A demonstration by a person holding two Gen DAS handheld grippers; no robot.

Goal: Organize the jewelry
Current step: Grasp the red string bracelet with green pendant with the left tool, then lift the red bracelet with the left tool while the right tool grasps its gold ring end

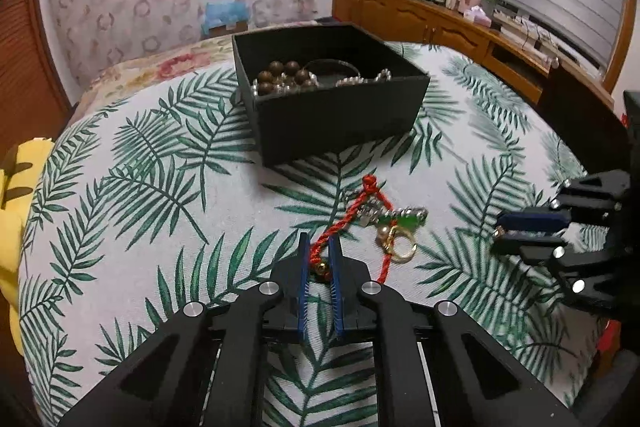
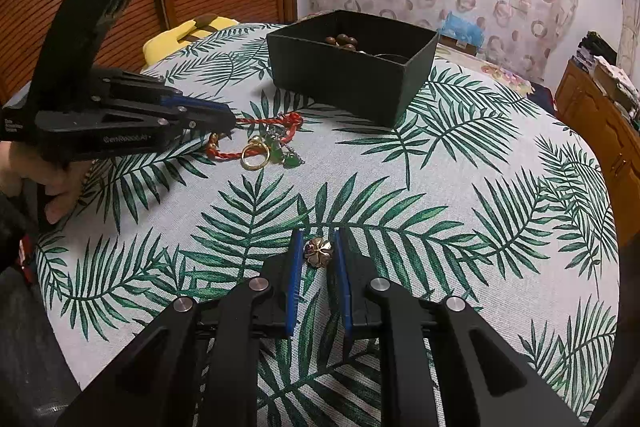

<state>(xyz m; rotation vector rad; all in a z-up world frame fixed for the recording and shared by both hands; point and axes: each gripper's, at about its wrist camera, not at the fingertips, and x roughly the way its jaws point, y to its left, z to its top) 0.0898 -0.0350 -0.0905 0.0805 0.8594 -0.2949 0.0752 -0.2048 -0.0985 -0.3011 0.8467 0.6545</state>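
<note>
A red cord bracelet lies on the leaf-print cloth beside a gold ring and green pendants. My left gripper is shut on the near end of the cord, with a small bell between the pads. The right wrist view shows it from the side, its tips on the red cord. My right gripper is shut on a small gold flower-shaped piece low over the cloth. The black box behind holds brown beads and silver chains.
The round table's cloth falls away at its edges. A yellow object sits at the left edge. A wooden cabinet with clutter stands at the back right. A hand holds the left gripper's handle.
</note>
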